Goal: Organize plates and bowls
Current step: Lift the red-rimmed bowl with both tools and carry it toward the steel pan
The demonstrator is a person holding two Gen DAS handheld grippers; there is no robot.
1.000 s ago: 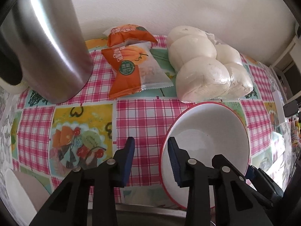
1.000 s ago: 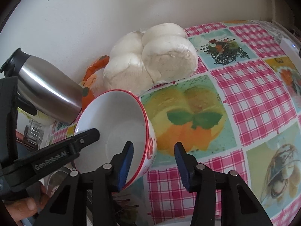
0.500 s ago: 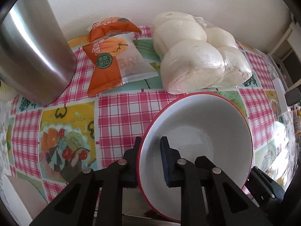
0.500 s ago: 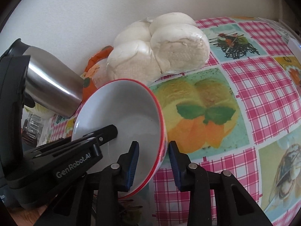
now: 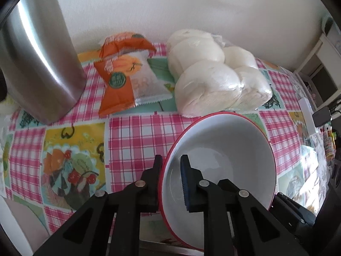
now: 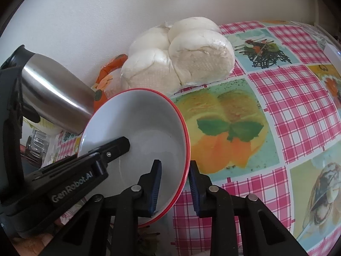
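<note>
Steel flask, orange snack packets, bagged buns.

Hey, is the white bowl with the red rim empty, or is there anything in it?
Empty. The bowl shows a bare white inside in both wrist views, apart from the left gripper finger reaching in over its rim.

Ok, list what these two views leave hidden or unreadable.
- Bowl underside and whatever it rests on: cut off by the bottom edge and the left gripper in the left wrist view.
- Right gripper: pads straddle the rim, contact unclear.
- Snack packets: print too small; mostly behind the bowl in the right wrist view.
- Steel flask top: cropped in the left wrist view.
</note>
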